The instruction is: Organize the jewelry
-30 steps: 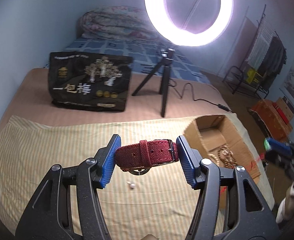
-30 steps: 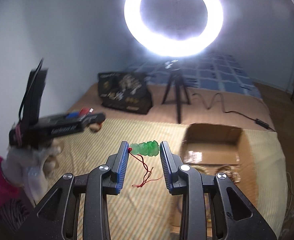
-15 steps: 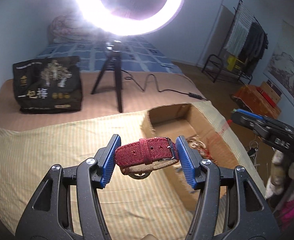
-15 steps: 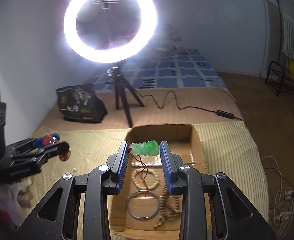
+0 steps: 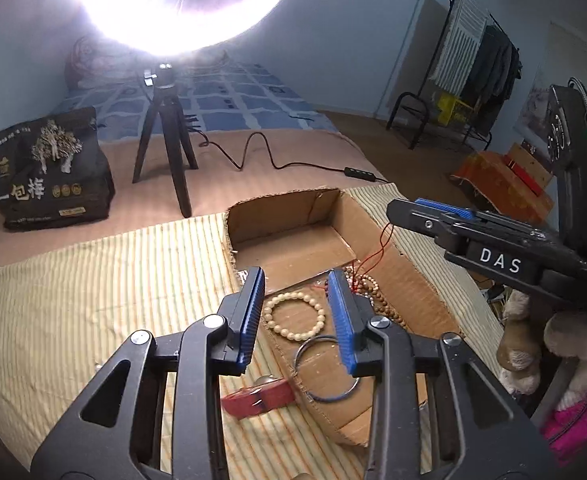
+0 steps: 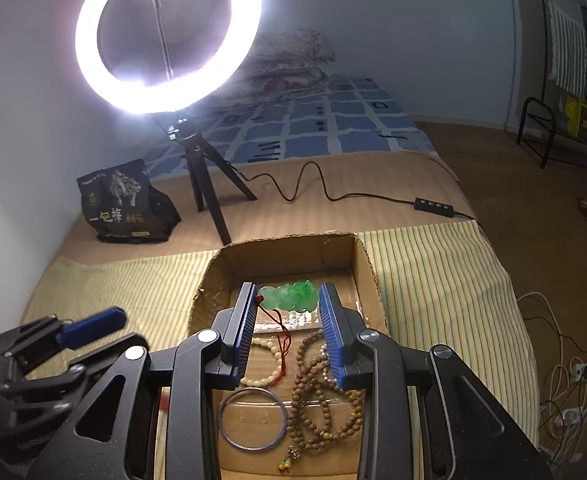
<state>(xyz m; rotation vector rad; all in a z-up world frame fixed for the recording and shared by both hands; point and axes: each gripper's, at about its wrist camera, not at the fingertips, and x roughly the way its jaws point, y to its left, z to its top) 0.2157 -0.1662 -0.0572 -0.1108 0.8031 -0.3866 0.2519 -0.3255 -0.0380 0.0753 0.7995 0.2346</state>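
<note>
My left gripper (image 5: 295, 304) is open and empty above the near left wall of the cardboard box (image 5: 293, 216). The red watch (image 5: 259, 398) lies below it on the striped cloth, against the outside of the box wall. My right gripper (image 6: 287, 320) is shut on a green jade pendant (image 6: 291, 297) with a red cord, held over the box (image 6: 285, 254). Inside the box lie a cream bead bracelet (image 5: 293, 316), a metal bangle (image 6: 252, 418) and a brown bead necklace (image 6: 325, 400).
A ring light on a black tripod (image 5: 165, 136) stands behind the box, with its cable (image 5: 277, 160) running right. A black printed bag (image 5: 49, 168) stands at the back left. Striped cloth (image 5: 73, 300) covers the bed. A clothes rack (image 5: 465, 80) is at the far right.
My left gripper has let go of the red watch, which now lies on the cloth beside the box. Both grippers have moved closer over the box; the right still holds the pendant.
</note>
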